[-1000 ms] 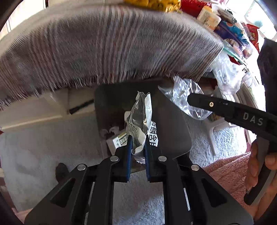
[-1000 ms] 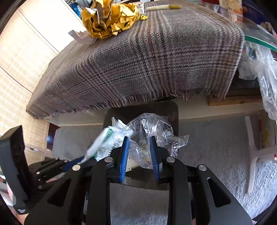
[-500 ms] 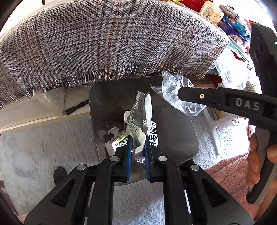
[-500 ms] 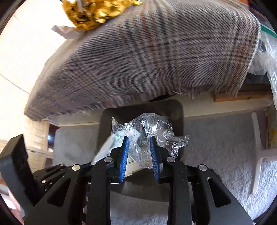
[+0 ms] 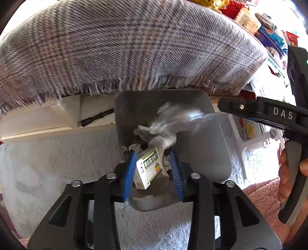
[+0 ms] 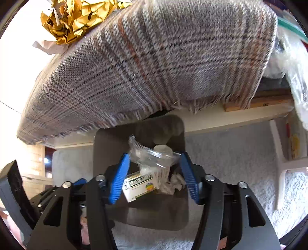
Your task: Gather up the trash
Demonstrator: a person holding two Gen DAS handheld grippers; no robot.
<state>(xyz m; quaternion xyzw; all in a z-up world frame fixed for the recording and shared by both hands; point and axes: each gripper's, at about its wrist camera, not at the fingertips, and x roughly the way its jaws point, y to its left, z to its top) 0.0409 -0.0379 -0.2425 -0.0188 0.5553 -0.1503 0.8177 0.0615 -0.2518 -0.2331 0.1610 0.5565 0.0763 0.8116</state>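
Over the grey bin (image 5: 209,153) on the carpet, the left hand-held gripper (image 5: 153,171) is seen released, its jaws just opened, nothing gripped. The right hand-held gripper (image 6: 154,173) has likewise just been opened; the clear plastic bag (image 6: 148,153) is dropping loose between its jaws. The dropping step is judged in hand. Next, the gold paper (image 6: 73,17) at the worktop's far left corner would need fetching.

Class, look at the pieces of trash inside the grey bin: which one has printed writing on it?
The white rectangular cardboard box, lying low in the grey bin. It alone carries green lettering and a coloured round logo; the clear plastic bag and crumpled white tissue are unprinted.
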